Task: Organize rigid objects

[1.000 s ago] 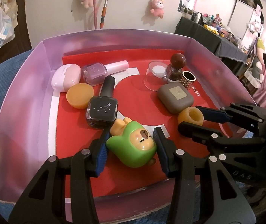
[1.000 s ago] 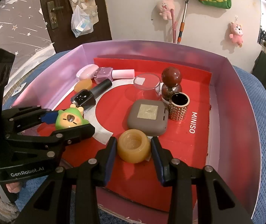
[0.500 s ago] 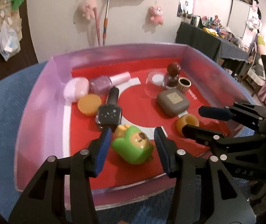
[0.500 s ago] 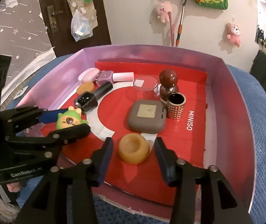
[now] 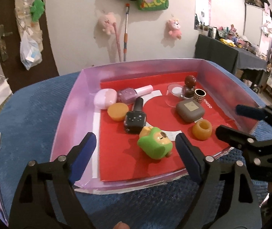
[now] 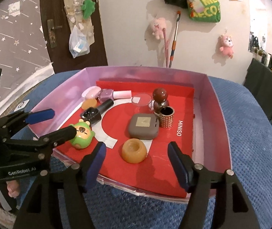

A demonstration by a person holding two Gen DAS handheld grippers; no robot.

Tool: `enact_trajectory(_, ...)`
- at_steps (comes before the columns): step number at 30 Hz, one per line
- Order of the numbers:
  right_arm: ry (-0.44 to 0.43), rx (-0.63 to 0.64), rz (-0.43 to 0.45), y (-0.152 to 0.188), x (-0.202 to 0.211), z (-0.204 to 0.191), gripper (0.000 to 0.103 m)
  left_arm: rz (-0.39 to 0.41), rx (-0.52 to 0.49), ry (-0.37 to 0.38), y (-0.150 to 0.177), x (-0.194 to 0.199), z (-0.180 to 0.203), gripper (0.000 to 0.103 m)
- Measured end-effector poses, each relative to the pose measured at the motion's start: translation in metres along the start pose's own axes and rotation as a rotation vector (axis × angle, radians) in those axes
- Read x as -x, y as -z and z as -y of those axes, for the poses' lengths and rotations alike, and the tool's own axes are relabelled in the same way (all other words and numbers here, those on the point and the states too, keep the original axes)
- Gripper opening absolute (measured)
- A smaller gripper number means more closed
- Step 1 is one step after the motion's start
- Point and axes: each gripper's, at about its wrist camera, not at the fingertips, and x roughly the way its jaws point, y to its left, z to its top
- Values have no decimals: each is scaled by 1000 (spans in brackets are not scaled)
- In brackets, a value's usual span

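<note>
A pink-walled box (image 5: 73, 103) (image 6: 222, 114) with a red floor holds the small objects. A green bear figure (image 5: 155, 145) (image 6: 81, 136) lies near its front edge, an amber ring-shaped piece (image 5: 201, 129) (image 6: 134, 150) to its right. My left gripper (image 5: 136, 158) is open and empty, pulled back at the box's front edge. My right gripper (image 6: 136, 164) is open and empty, just short of the amber piece. Each gripper shows in the other's view, the right gripper (image 5: 229, 120) and the left gripper (image 6: 59, 122), both open.
Also in the box: a black polish bottle (image 5: 136, 118), a purple polish bottle (image 5: 130, 94), a pink case (image 5: 105, 98), an orange disc (image 5: 117, 110), a grey case (image 5: 190, 109), a studded cup (image 5: 200, 95), a brown-capped bottle (image 5: 189, 85). The box sits on a blue cushion (image 6: 254, 133).
Both grippers have opened wide and drawn back from the box. The bear figure and the amber piece now lie free on the red floor.
</note>
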Motion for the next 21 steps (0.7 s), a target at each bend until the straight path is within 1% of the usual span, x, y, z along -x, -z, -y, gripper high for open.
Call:
enact_trajectory(2, 33, 9, 28, 2, 5, -4, 79, 6, 3, -9, 2, 2, 0, 87)
enact_trajectory(3, 45, 11, 38, 3, 7, -5, 86, 7, 9, -9, 4, 3, -1, 90)
enact_trajectory(4, 56, 13, 48, 5, 10, -6, 89, 8, 13, -9, 6, 4, -2, 92)
enact_trajectory(8, 83, 6, 68, 9, 15, -7, 90, 11, 22, -12, 12, 6, -3, 93)
enact_trajectory(12, 120, 10, 85, 14, 19, -9, 95, 10, 26, -16, 18, 8, -1, 93)
enact_trajectory(14, 133, 15, 89, 16, 20, -11, 95, 6, 27, -16, 20, 8, -1, 93)
enact_trajectory(21, 129, -6, 73, 24, 17, -10, 95, 0, 37, -20, 26, 7, -3, 93)
